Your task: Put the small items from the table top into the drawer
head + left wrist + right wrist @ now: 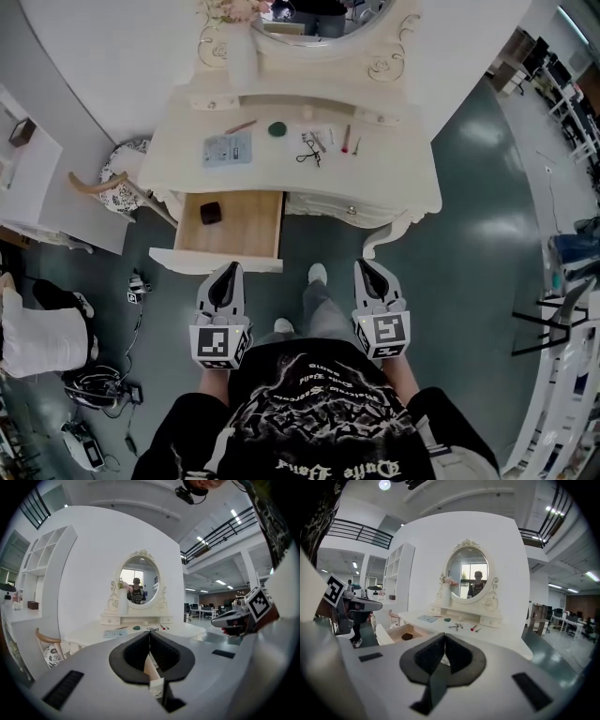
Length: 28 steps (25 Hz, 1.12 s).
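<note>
Jaws sat pressed together, empty, on left gripper [225,270] and right gripper [369,266], both short of the table [401,167]. Drawer [246,227] hung open at its front edge, black box [210,213] inside; scissors [310,150], green disc [277,129] and red pen [346,139] lay farther back.

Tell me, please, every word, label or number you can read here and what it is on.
Nothing reads clearly.
White gothic lettering on the person's black T-shirt: upside down, illegible.
Print on the pale blue paper sheet: too small.
Black-and-white marker cubes: square patterns, no words.
</note>
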Each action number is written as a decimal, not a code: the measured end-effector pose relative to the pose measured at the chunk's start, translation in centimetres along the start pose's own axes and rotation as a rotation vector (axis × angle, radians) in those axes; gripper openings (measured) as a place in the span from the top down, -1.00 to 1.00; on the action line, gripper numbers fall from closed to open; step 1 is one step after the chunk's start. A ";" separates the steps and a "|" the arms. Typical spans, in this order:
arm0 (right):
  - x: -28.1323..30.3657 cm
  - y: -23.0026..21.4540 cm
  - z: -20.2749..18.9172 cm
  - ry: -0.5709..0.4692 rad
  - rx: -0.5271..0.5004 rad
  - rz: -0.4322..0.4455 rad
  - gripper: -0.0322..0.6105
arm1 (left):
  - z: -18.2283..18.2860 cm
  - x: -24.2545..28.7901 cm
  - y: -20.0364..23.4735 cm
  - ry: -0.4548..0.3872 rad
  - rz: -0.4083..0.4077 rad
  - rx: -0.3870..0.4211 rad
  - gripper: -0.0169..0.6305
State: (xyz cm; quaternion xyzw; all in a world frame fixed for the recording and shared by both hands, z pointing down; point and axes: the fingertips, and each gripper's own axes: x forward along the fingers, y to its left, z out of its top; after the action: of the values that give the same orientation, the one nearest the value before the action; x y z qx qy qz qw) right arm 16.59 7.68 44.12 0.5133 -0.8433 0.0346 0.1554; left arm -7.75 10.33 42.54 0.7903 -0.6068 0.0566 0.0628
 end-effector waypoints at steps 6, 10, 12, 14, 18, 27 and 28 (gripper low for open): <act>2.6 -0.8 1.0 -0.020 -0.006 0.042 0.87 | 0.3 0.5 1.1 0.002 0.061 -0.006 0.90; 4.5 -1.3 1.5 -0.019 -0.005 0.074 0.87 | 0.3 1.3 1.8 0.012 0.099 -0.017 0.90; 5.5 -1.7 1.6 -0.012 -0.004 0.085 0.87 | 0.3 2.0 2.0 0.020 0.110 -0.021 0.90; 6.6 -2.1 1.6 -0.002 -0.004 0.093 0.87 | 0.4 3.1 2.1 0.027 0.116 -0.023 0.90; 8.8 -3.3 1.7 0.014 0.004 0.107 0.87 | 0.8 5.7 2.1 0.038 0.118 -0.024 0.90; 14.2 -5.8 2.0 0.040 0.010 0.144 0.87 | 1.5 12.0 2.0 0.062 0.111 -0.016 0.90; 14.7 -6.0 2.1 0.042 0.009 0.151 0.87 | 1.5 12.6 2.2 0.067 0.114 -0.010 0.90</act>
State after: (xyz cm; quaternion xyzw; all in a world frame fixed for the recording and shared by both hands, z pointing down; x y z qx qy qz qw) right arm 15.09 -8.22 45.86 0.4483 -0.8760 0.0605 0.1676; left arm -6.64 -2.47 43.17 0.7520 -0.6485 0.0834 0.0838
